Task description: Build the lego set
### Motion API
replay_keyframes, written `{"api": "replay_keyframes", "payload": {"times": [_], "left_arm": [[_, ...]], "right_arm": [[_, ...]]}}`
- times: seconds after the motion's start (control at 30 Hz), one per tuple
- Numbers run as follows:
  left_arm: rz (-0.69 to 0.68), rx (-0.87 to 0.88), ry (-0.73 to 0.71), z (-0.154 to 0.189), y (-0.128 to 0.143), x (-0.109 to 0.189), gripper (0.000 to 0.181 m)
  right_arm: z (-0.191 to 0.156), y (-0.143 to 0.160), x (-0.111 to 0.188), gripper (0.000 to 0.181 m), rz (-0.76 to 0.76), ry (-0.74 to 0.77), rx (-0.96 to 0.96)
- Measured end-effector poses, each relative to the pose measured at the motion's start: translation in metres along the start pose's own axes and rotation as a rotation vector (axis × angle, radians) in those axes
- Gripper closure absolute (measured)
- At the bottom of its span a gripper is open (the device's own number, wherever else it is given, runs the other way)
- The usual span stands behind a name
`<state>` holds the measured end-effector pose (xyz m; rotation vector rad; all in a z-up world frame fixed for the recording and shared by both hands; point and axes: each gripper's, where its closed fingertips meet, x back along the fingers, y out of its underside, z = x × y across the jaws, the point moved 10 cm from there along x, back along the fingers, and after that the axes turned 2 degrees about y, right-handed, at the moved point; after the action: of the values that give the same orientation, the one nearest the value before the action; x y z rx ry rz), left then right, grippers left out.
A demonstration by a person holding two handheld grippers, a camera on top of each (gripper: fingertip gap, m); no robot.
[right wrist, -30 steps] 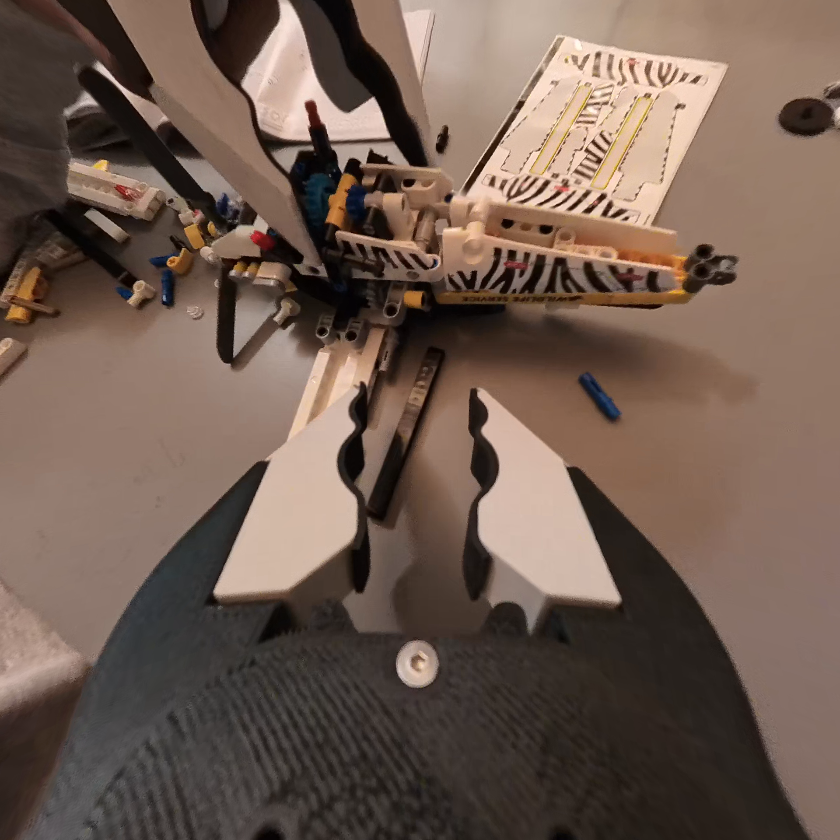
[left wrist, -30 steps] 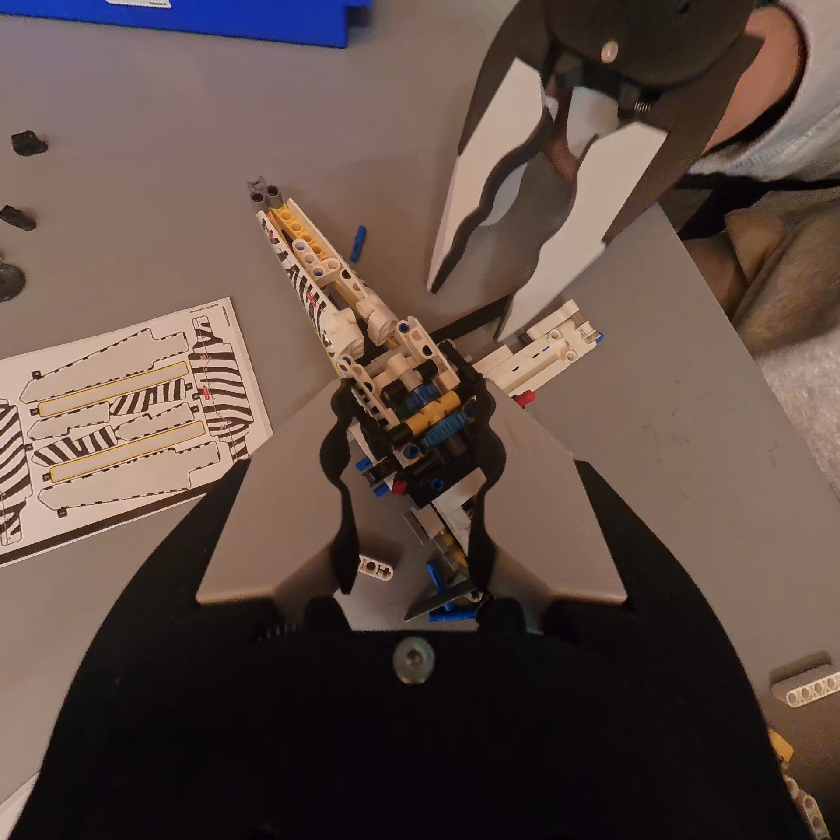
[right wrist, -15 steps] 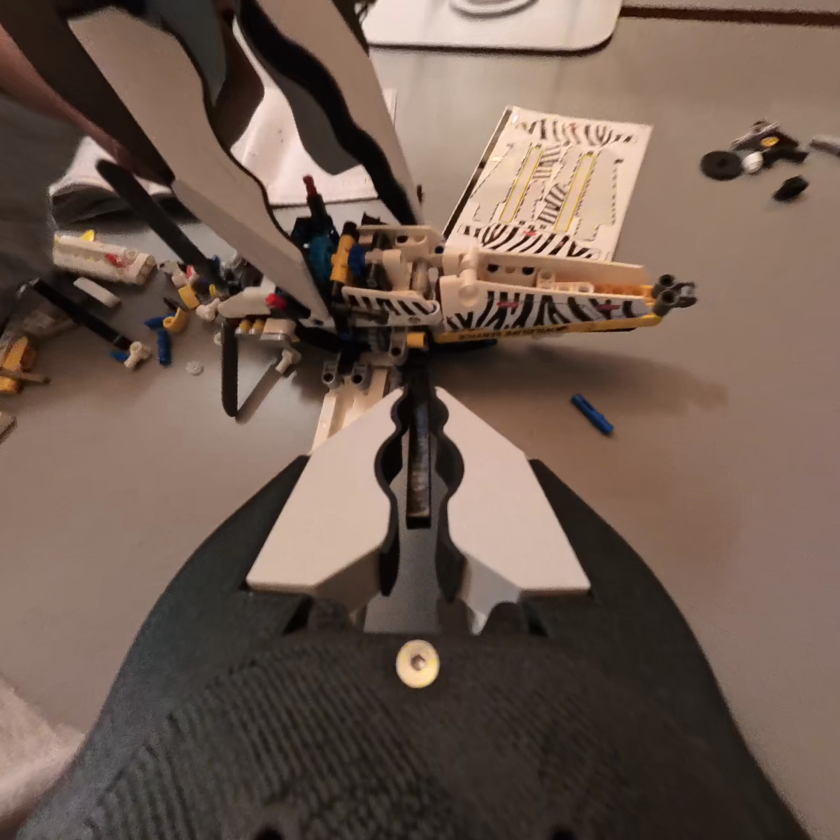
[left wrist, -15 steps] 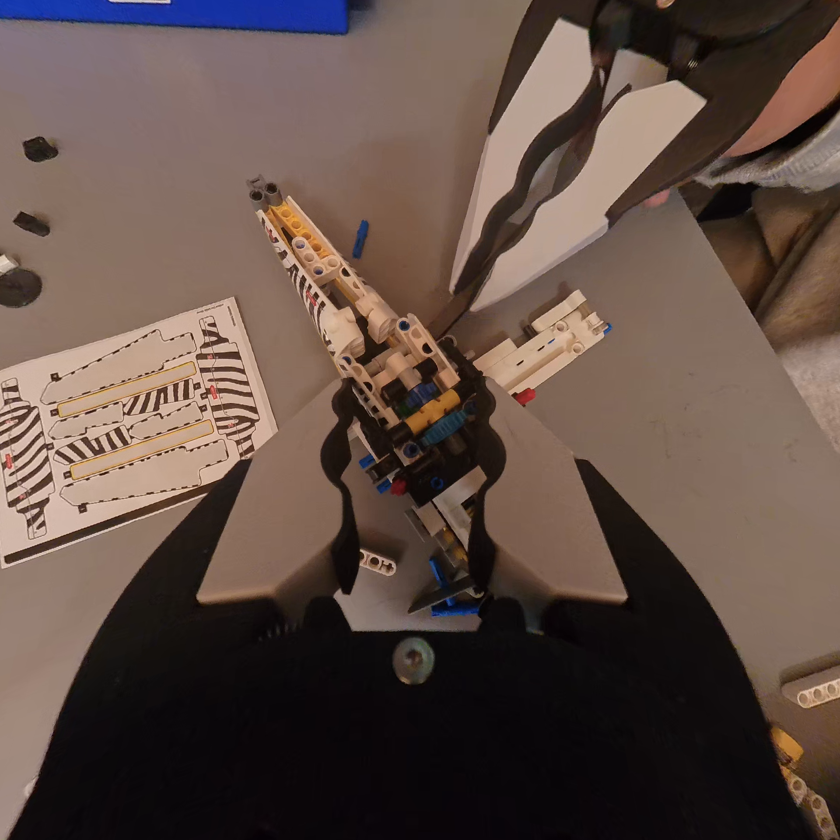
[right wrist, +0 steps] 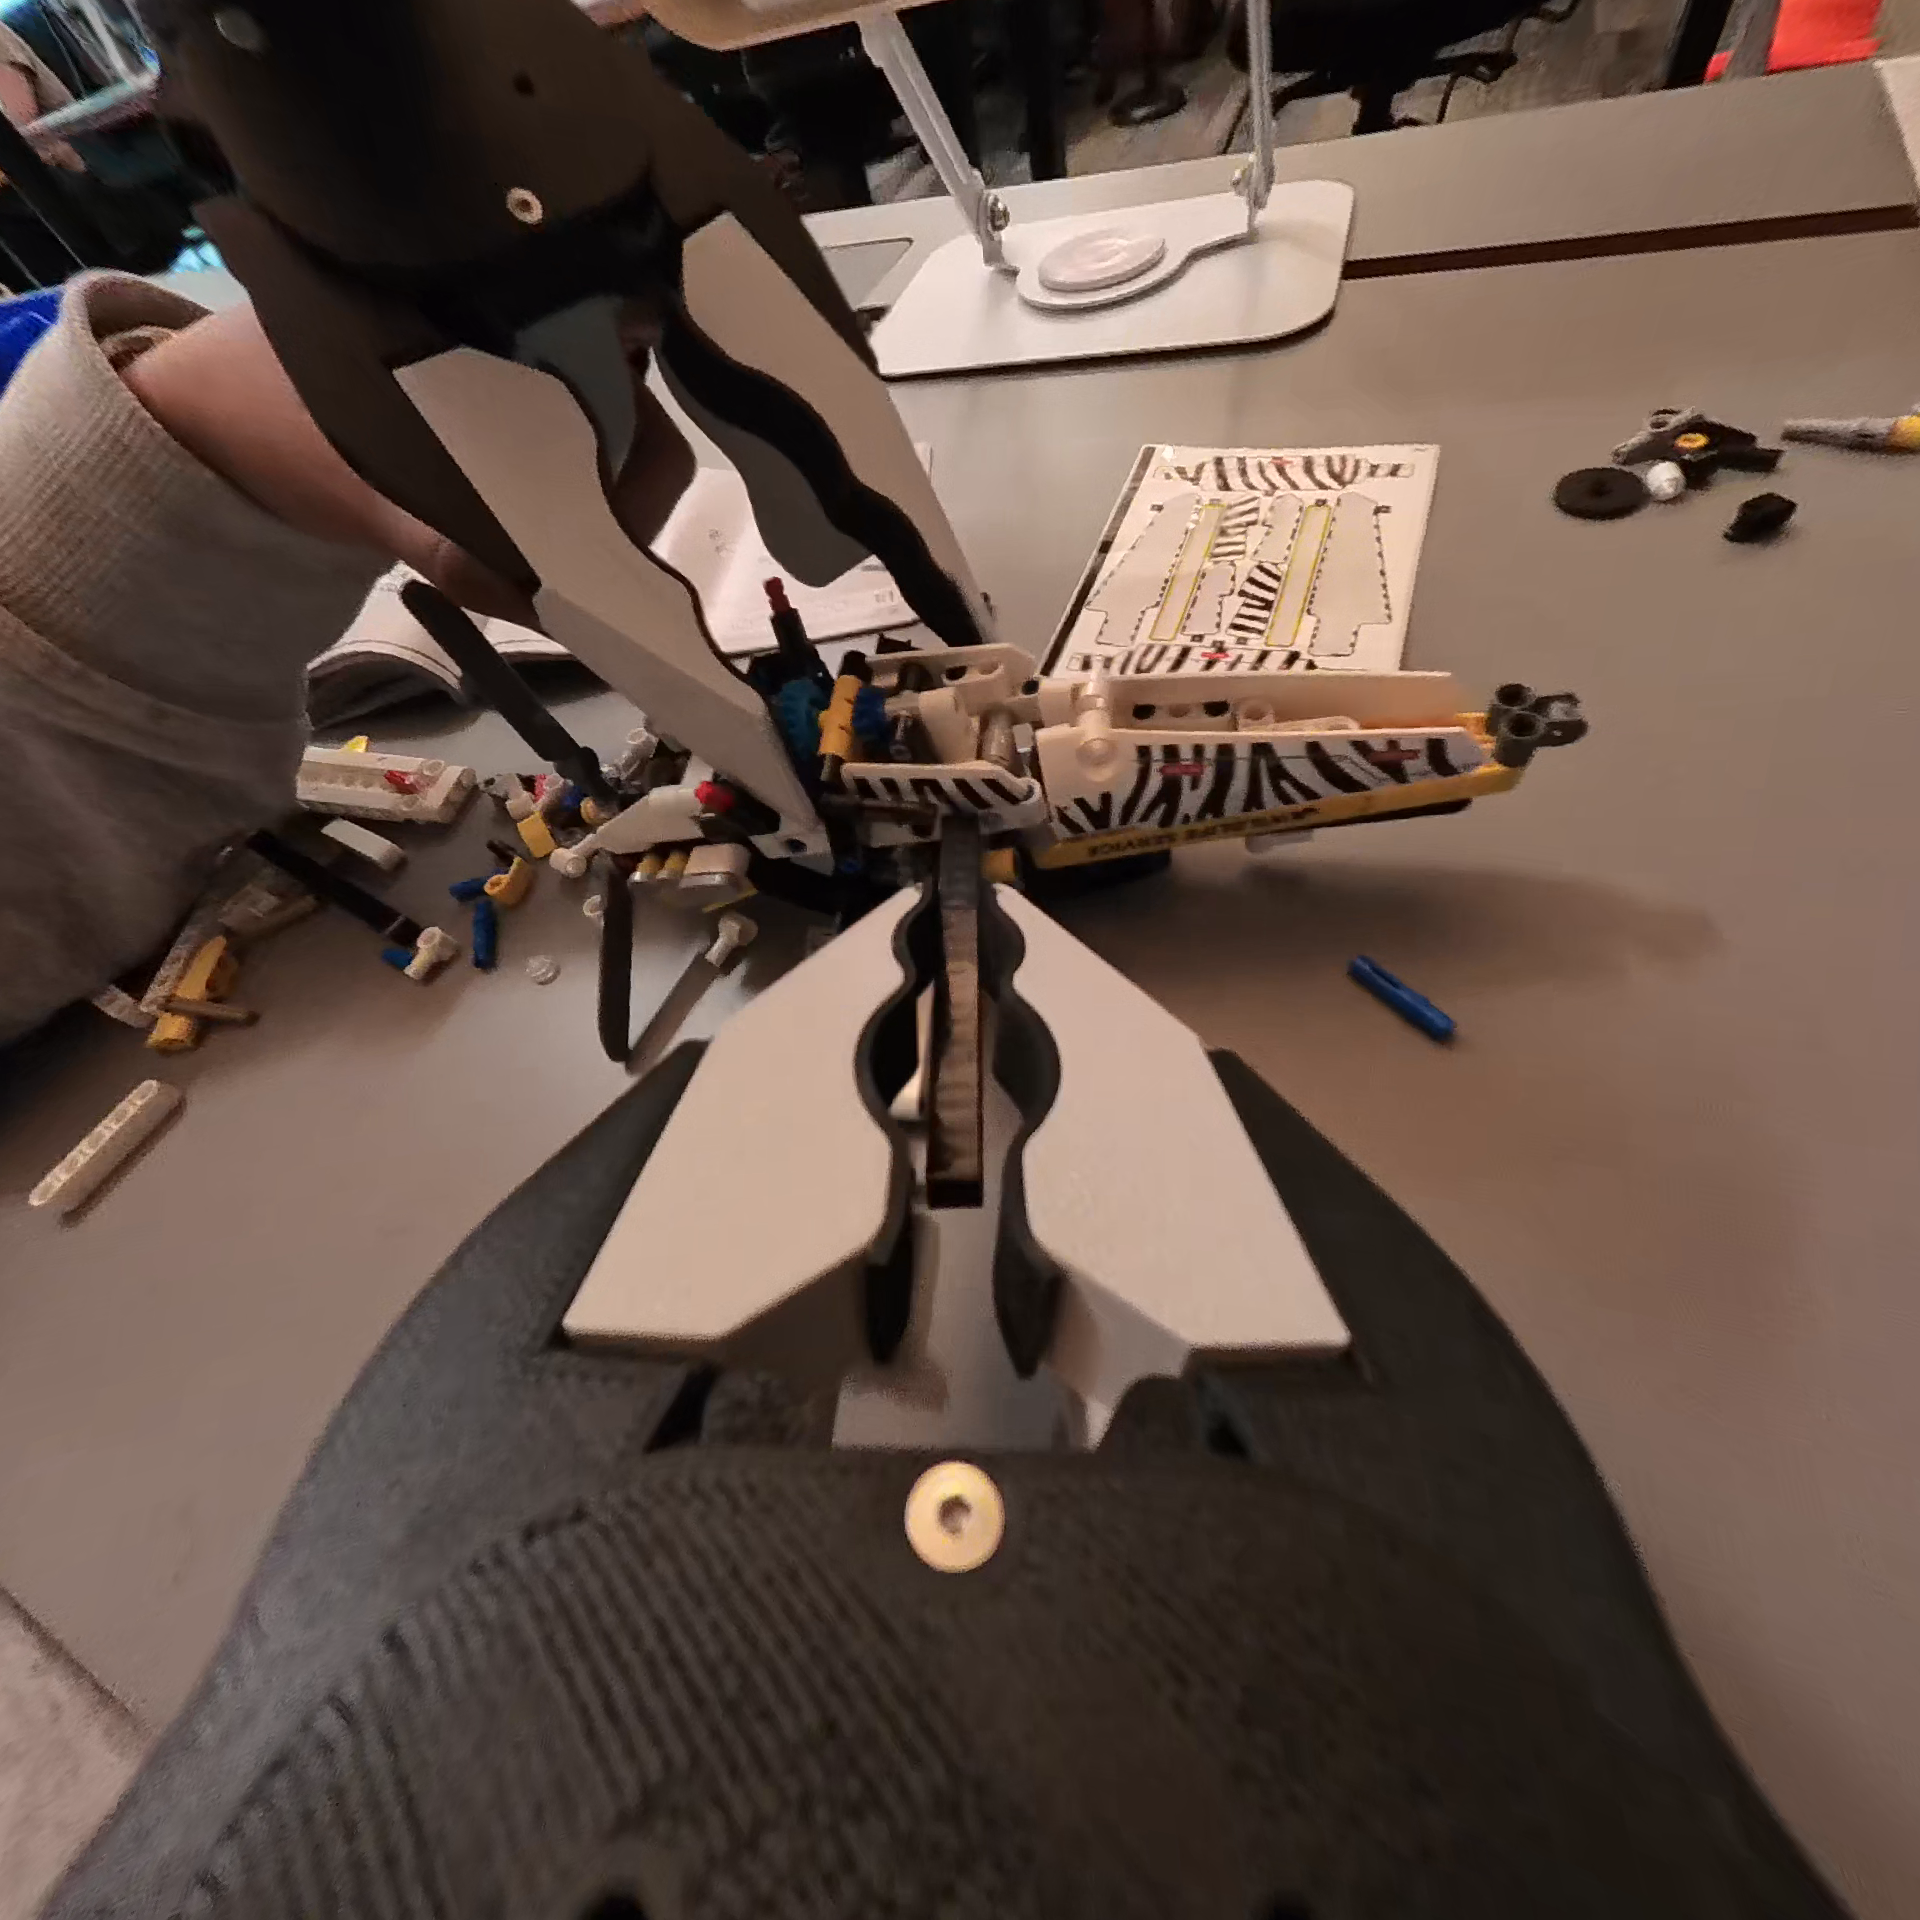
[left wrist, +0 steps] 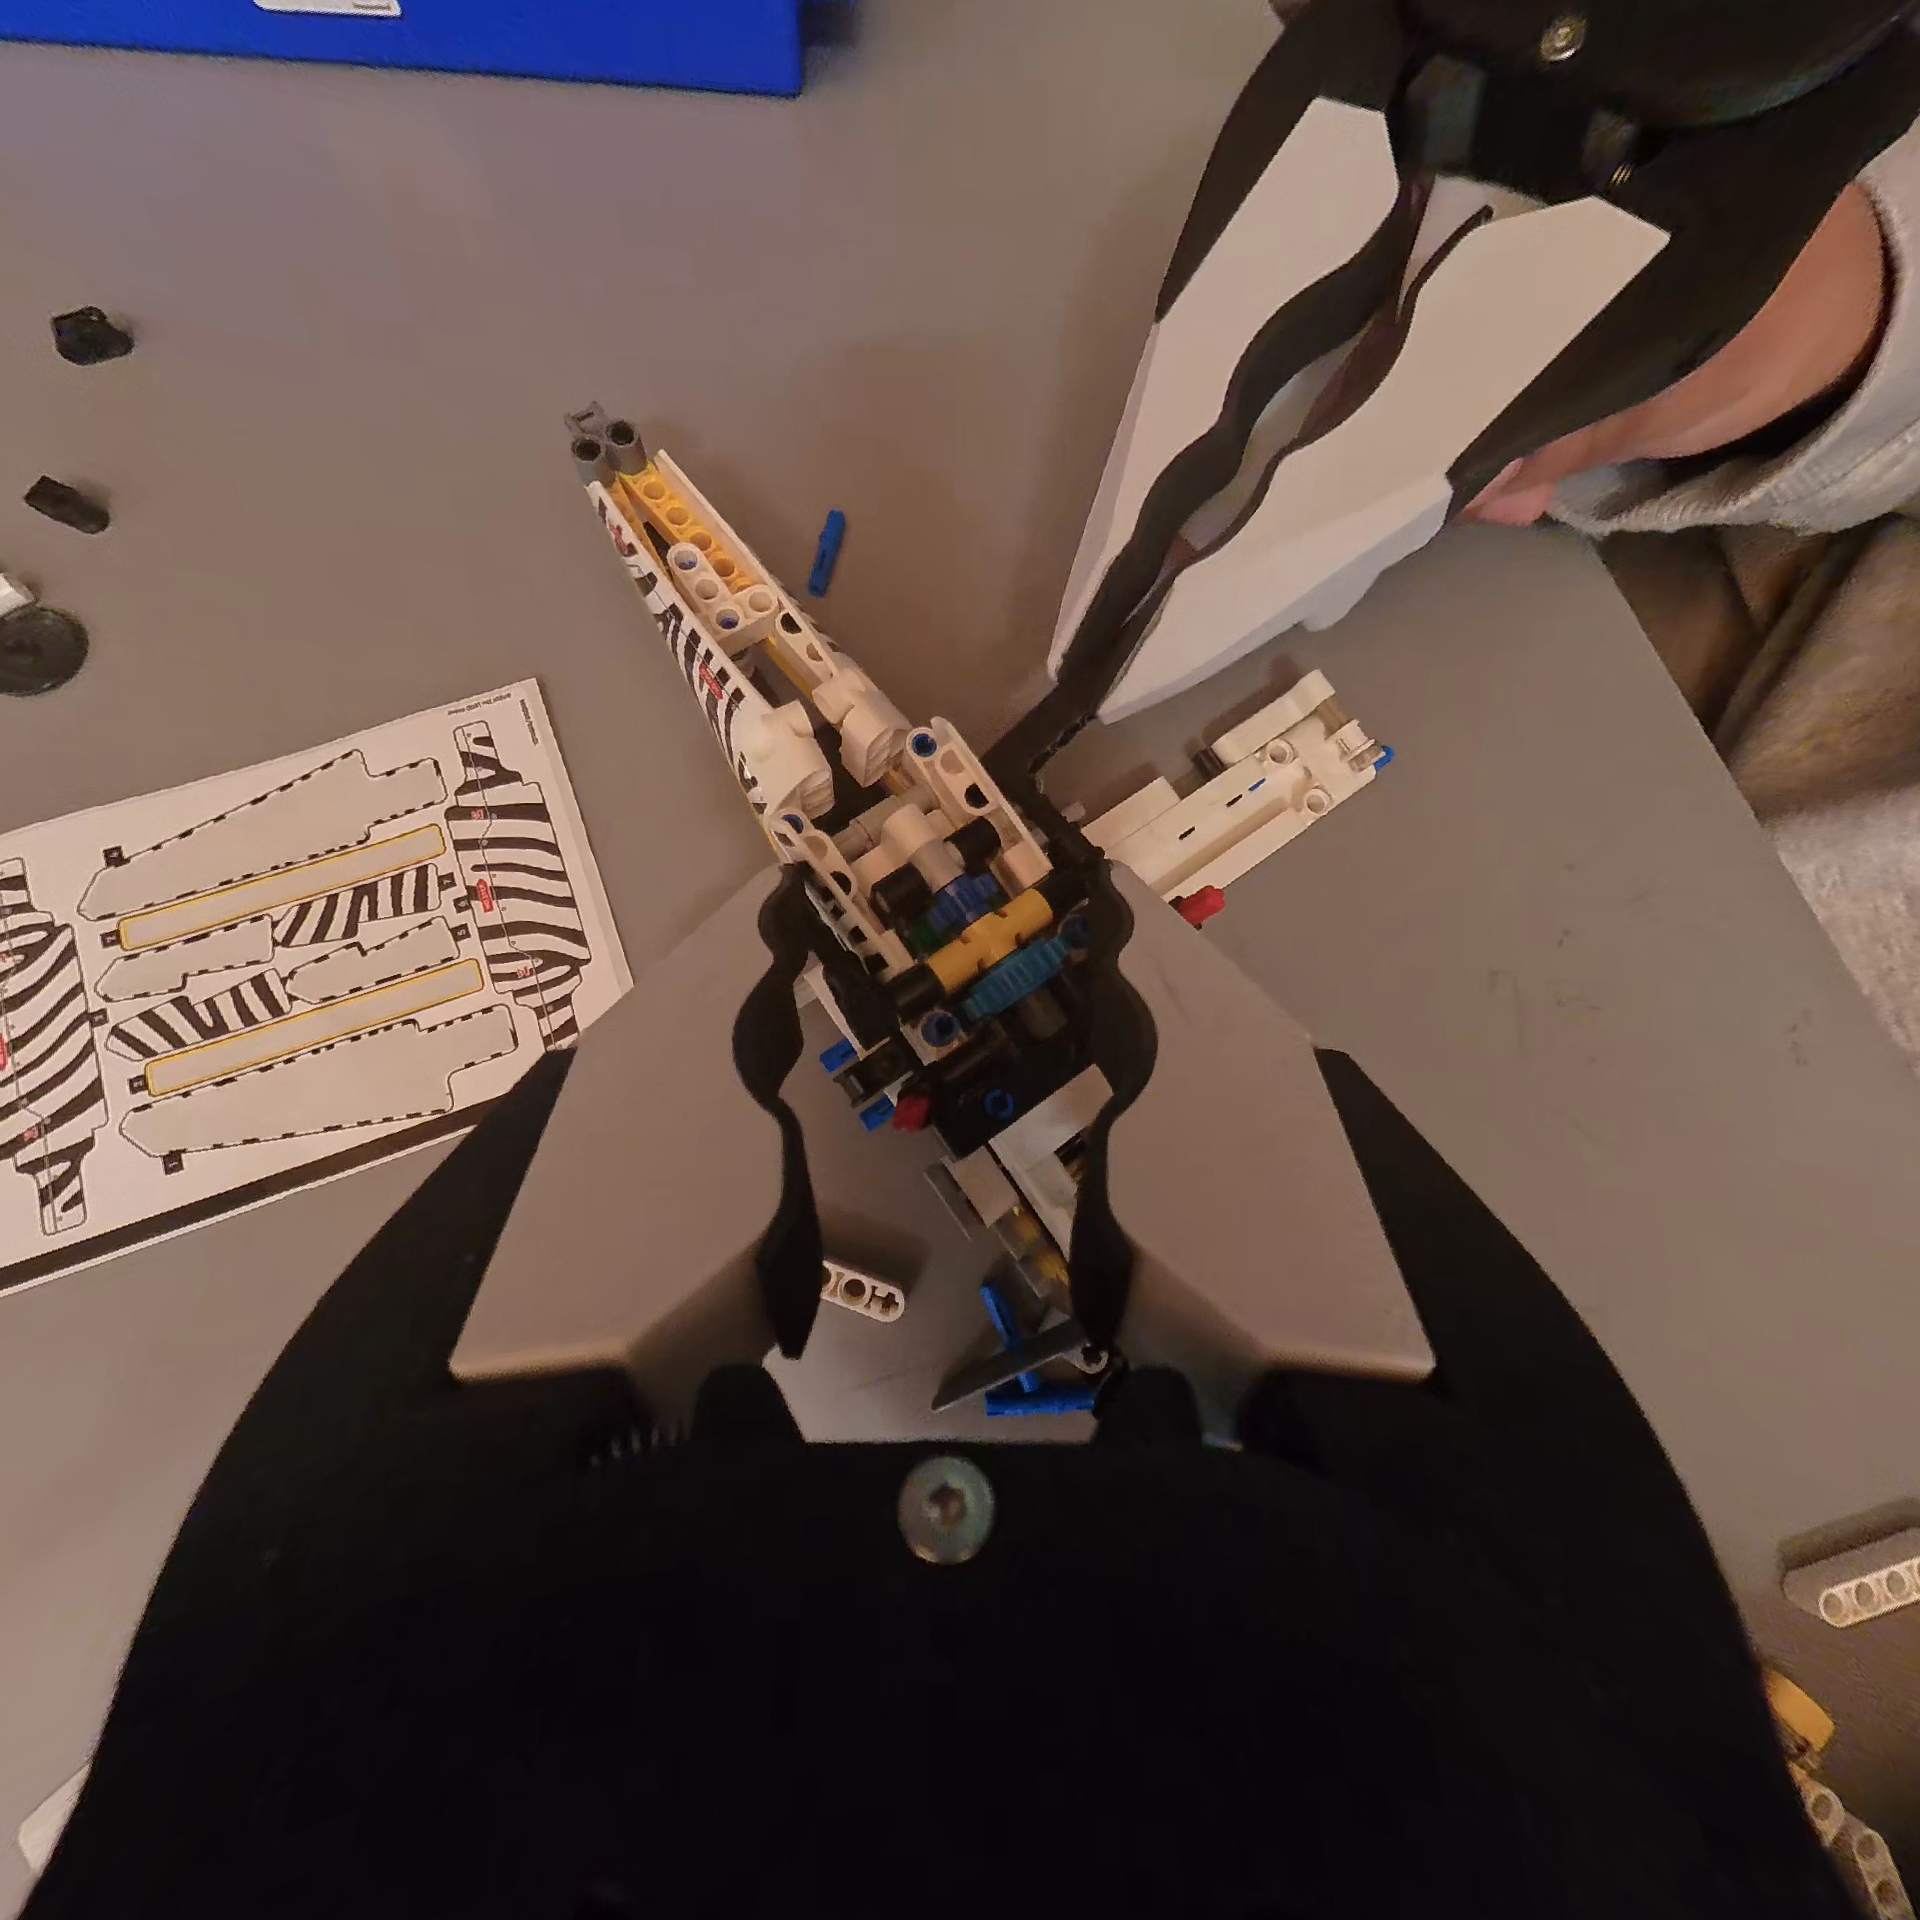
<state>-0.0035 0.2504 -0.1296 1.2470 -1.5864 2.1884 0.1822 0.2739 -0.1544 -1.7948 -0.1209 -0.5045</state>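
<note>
The lego model (left wrist: 727,623) is a white, black and yellow build with a zebra-striped boom; it also shows in the right wrist view (right wrist: 1247,779). My left gripper (left wrist: 940,904) is shut on the model's geared middle and holds it above the grey table (left wrist: 1507,1039). It shows at the upper left of the right wrist view (right wrist: 883,727). My right gripper (right wrist: 958,909) is shut on a long black beam (right wrist: 956,1091). The beam's far tip (left wrist: 1029,732) touches the model's side, just ahead of the right gripper (left wrist: 1081,686).
A zebra sticker sheet (left wrist: 281,966) lies to the left. A blue pin (left wrist: 826,551) and a white sub-assembly (left wrist: 1236,800) lie near the model. Loose parts (right wrist: 499,883), a booklet (right wrist: 727,561) and a stand base (right wrist: 1122,270) sit beyond. The table edge (left wrist: 1683,727) is at the right. The tips of one gripper are about 4 cm away from the tips of the other. The blue pin (left wrist: 826,551) is about 10 cm from my right fingertips. My right wrist view (right wrist: 1401,1003) looks at it from another angle.
My right gripper closed on the black beam that lay on the table, lifted it and brought its tip up to the model. My left gripper kept holding the model in place.
</note>
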Motion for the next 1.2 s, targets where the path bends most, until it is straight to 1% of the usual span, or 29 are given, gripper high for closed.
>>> {"api": "replay_keyframes", "payload": {"times": [0.23, 0.6, 0.83, 0.93, 1.07, 1.2], "left_arm": [[-0.003, -0.007, -0.004, 0.0, 0.0, 0.0, 0.126], [0.001, -0.016, -0.001, 0.0, 0.0, 0.0, 0.126], [0.004, -0.013, 0.004, -0.001, 0.001, 0.0, 0.126], [0.005, -0.009, 0.002, -0.001, 0.001, 0.0, 0.127], [0.006, -0.006, -0.003, -0.001, 0.001, -0.001, 0.127], [0.004, -0.006, -0.012, -0.001, 0.0, -0.001, 0.127]], "right_arm": [[0.005, 0.0, 0.001, 0.176, 0.038, -0.054, -0.097], [0.008, 0.0, 0.001, 0.176, 0.048, -0.124, -0.156], [0.008, 0.002, -0.001, 0.176, 0.01, -0.146, -0.167], [0.009, 0.002, -0.002, 0.176, -0.023, -0.138, -0.154], [0.008, 0.0, -0.005, 0.176, -0.074, -0.105, -0.084], [0.014, -0.004, 0.005, 0.176, -0.091, -0.075, -0.047]]}}
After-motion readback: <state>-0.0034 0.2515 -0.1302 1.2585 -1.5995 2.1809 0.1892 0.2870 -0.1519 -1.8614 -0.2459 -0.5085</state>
